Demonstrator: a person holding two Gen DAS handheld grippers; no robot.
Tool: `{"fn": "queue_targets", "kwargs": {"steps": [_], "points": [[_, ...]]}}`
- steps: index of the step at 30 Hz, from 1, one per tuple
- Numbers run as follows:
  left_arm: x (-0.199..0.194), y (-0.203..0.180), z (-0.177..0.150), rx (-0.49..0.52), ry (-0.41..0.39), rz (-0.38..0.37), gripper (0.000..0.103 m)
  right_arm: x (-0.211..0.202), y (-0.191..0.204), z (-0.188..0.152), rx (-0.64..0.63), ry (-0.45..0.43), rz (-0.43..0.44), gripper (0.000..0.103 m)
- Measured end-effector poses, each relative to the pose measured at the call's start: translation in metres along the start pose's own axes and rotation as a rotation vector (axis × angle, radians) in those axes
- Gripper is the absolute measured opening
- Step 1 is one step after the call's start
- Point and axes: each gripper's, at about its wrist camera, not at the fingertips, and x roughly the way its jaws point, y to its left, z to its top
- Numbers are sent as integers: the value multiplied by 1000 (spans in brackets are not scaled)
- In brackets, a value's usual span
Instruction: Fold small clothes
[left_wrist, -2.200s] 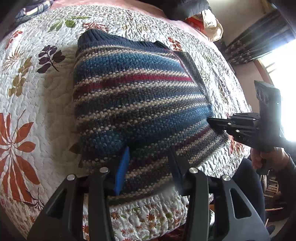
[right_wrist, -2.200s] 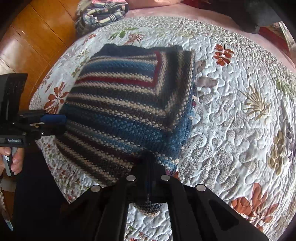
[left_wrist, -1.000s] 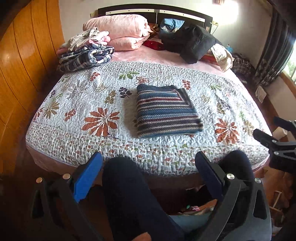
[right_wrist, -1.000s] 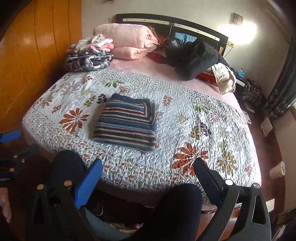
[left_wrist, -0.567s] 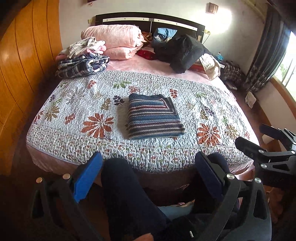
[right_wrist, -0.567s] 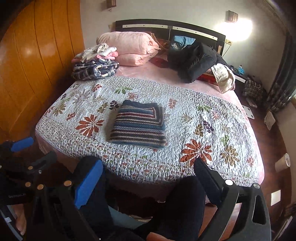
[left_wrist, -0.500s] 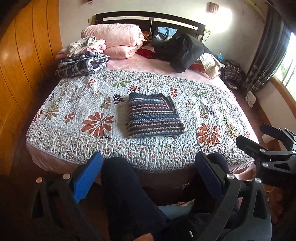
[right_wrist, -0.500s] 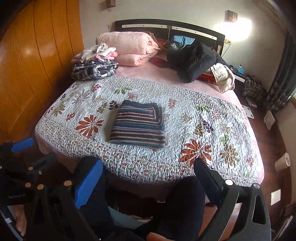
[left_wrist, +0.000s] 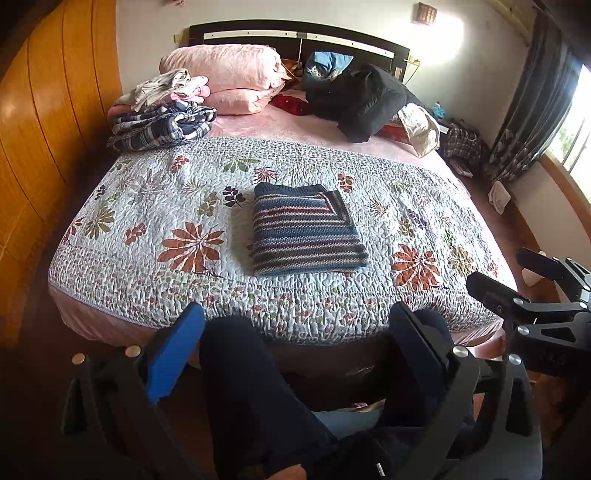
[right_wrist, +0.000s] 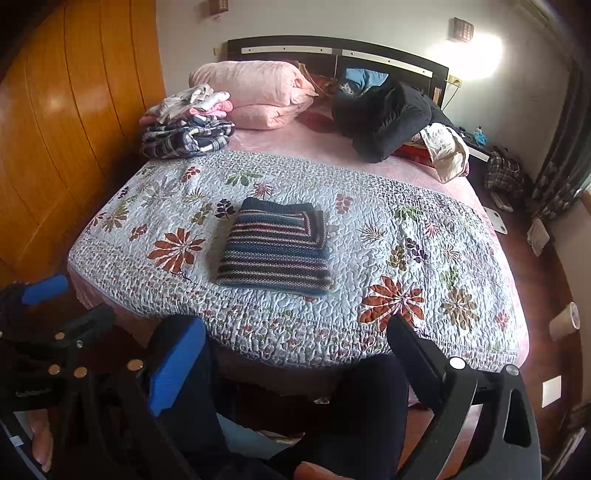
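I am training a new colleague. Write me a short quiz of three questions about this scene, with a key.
1. True or false: the striped sweater lies folded on the floral quilt.
2. Which tongs hold cloth: A) left tongs, B) right tongs, C) neither?
3. Fill in: the plaid clothes pile sits beside the pink ____.

Key: 1 true; 2 C, both are open and back from the bed; 3 pillows.

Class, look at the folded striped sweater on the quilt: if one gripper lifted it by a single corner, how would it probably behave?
The striped sweater is a chunky knit, so it would probably droop, not stay flat. It lies in loose folded layers, so a one-corner lift would likely undo the fold. Pushed across the textured quilt, it may bunch rather than slide.
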Motion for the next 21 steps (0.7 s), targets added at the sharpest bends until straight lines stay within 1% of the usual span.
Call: {"fn": "queue_targets", "kwargs": {"steps": [12,21], "points": [[2,0,7,14,-3,5,99,5,-3,3,2,-1,5,99],[0,-2,11,27,-17,4,99,2,-2,6,-5,-18,-19,99]]}}
